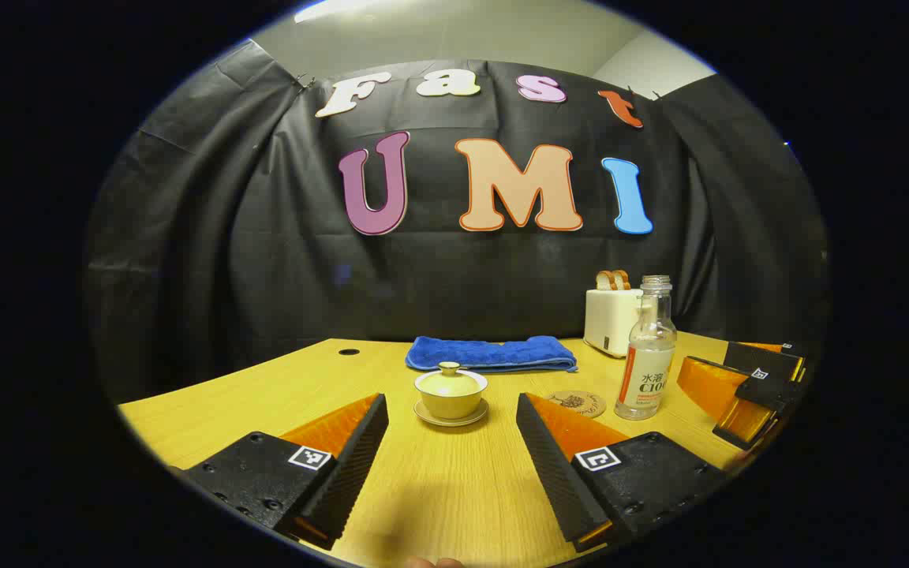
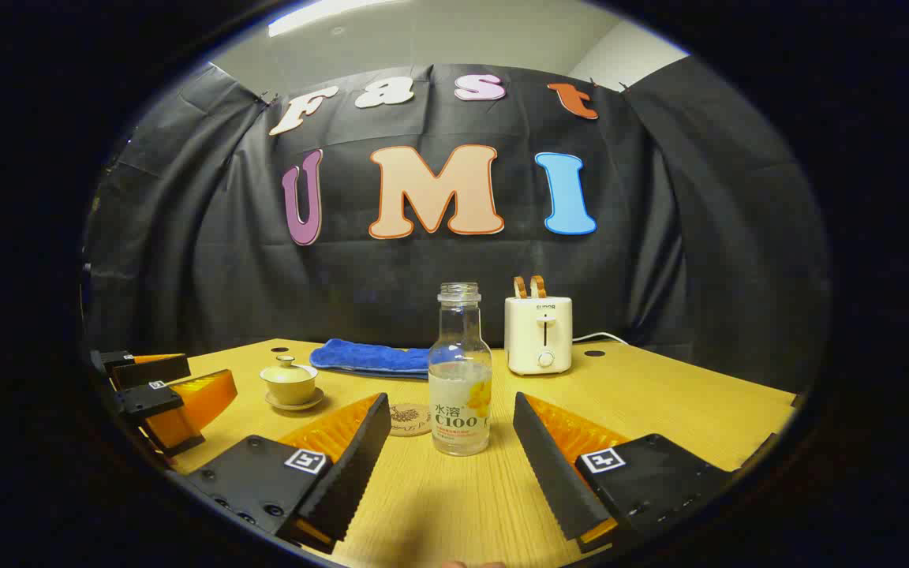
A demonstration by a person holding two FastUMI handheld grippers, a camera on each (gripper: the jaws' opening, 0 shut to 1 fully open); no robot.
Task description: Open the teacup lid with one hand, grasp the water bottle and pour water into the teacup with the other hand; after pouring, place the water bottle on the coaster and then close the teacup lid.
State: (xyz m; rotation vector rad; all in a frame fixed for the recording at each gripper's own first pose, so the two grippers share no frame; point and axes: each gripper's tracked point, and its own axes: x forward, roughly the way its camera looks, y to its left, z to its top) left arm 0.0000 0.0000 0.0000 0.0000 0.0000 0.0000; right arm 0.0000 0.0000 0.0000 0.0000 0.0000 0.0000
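A cream teacup (image 1: 450, 396) with its knobbed lid (image 1: 450, 371) on stands on a saucer on the wooden table, just beyond my left gripper (image 1: 451, 410), which is open and lined up with it. To its right lie a round coaster (image 1: 576, 404) and a clear uncapped water bottle (image 1: 645, 351), part full. In the right gripper view the bottle (image 2: 460, 371) stands upright straight ahead of my right gripper (image 2: 451, 409), open, with nothing between its fingers. The coaster (image 2: 410, 419) lies left of the bottle, the teacup (image 2: 290, 383) farther left.
A folded blue towel (image 1: 491, 353) lies behind the teacup. A white toaster (image 2: 538, 334) with bread slices stands at the back, its cord trailing right. The right gripper (image 1: 746, 386) appears at the left view's right edge; the left gripper (image 2: 166, 394) at the right view's left edge.
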